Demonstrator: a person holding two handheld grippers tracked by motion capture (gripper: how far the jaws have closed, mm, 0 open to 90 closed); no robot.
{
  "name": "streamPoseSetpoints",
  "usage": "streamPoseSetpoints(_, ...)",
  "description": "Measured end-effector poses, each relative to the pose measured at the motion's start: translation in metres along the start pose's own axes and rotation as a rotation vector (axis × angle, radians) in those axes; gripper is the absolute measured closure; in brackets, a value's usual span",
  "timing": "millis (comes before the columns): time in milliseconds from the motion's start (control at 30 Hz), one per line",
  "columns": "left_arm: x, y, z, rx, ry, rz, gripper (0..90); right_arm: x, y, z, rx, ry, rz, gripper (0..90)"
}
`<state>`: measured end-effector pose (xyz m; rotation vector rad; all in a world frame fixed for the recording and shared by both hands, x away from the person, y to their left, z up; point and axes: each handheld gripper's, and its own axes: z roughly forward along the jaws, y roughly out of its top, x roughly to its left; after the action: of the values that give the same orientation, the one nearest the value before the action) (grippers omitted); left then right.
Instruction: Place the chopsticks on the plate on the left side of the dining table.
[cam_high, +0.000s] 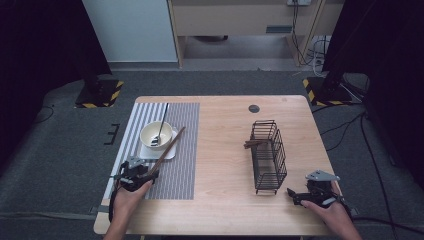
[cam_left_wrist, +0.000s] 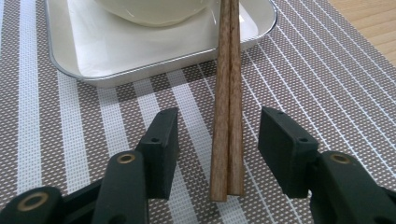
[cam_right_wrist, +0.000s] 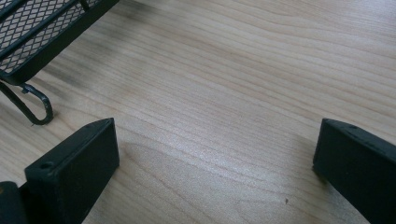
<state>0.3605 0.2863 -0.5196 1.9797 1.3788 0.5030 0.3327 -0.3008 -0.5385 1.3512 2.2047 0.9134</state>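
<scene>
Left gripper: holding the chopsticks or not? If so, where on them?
Not held. The chopsticks lie between the left gripper's jaws near their blunt ends, with gaps on both sides. Their far ends lean on the plate. The right gripper is open over bare table.

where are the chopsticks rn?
High view, left side: chopsticks lie on the striped placemat, far ends leaning on the white tray, near ends between the left gripper's open jaws.

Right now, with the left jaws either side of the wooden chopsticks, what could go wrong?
1. The left gripper stands open around the pair of dark wooden chopsticks, pads clear on both sides; closing off-centre could catch only one stick.
2. The chopsticks' far ends lean on the white square plate beside the cream bowl; lifting may nudge either.
3. The black spoon stands in that bowl and could tip out.
</scene>
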Motion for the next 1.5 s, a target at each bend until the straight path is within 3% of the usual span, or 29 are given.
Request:
streamPoseSetpoints(367,-0.0008,0.0008,0.0012,0.009,-0.017,0.007,55.5,0.0,0.0,0.0,0.0,0.0,0.0,0.2)
streamPoseSetpoints(767,-0.0001,0.0006,0.0011,0.018,-0.036,0.029,75.2,0.0,0.0,0.0,0.0,0.0,0.0,0.2)
streamPoseSetpoints(1367,0.0042,-0.0028,-0.0033,0.028,-0.05,0.038,75.4,0.0,0.0,0.0,0.0,0.0,0.0,0.2)
streamPoseSetpoints(1500,0.0042,-0.003,-0.0027,0.018,-0.034,0.034,67.2,0.0,0.0,0.0,0.0,0.0,0.0,0.1)
